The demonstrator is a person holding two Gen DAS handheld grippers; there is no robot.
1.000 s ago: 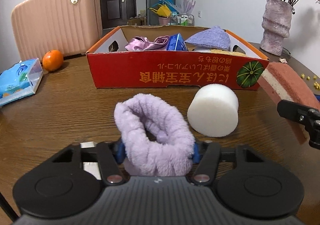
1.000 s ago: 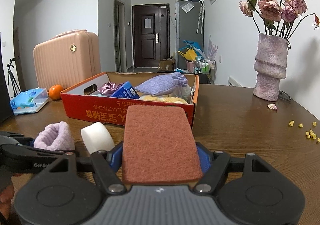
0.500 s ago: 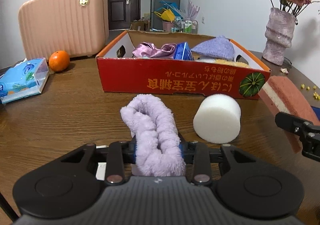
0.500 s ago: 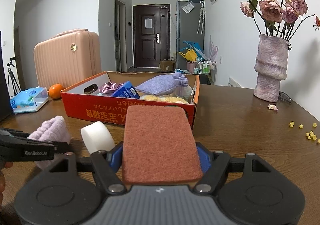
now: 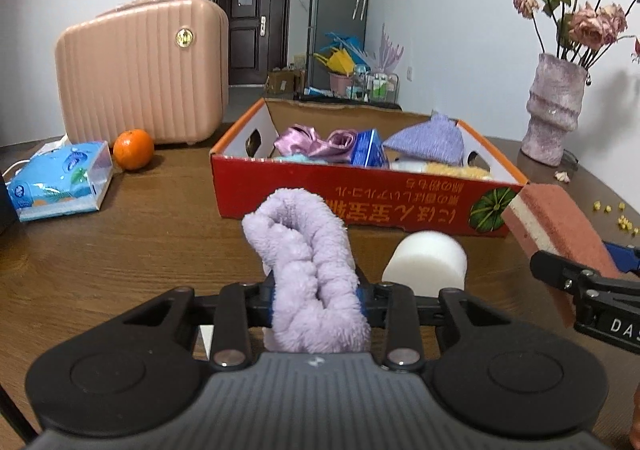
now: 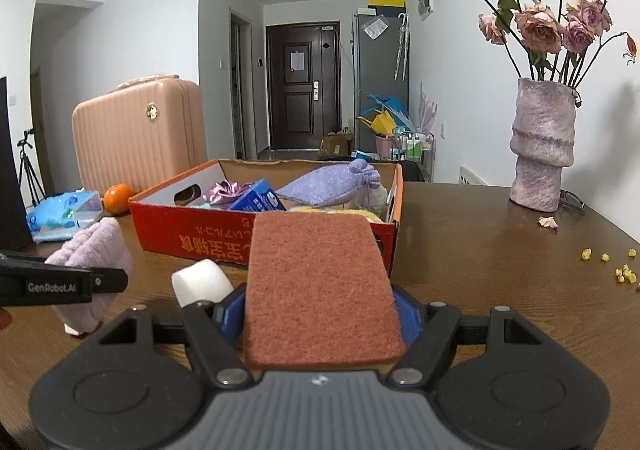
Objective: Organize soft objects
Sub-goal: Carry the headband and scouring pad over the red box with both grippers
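Observation:
My left gripper (image 5: 316,296) is shut on a fluffy lilac headband (image 5: 304,250), squeezed narrow between the pads and held just above the wooden table. My right gripper (image 6: 320,310) is shut on a rust-red scouring sponge (image 6: 316,282), which sticks out forward and flat. The sponge (image 5: 560,226) also shows at the right of the left wrist view. A white foam cylinder (image 5: 426,264) lies on the table between the two grippers. Behind it stands the red cardboard box (image 5: 360,194), which holds a lilac pouch (image 5: 428,140), a satin scrunchie (image 5: 316,142) and other soft things.
A pink suitcase (image 5: 140,70), an orange (image 5: 133,149) and a blue tissue pack (image 5: 60,180) sit at the back left. A vase of dried roses (image 6: 542,150) stands at the back right, with yellow crumbs (image 6: 620,270) on the table near it.
The left jaws closed on the lilac headband, pressing its open loop flat, and raised it a little. The right gripper and its sponge stayed where they were.

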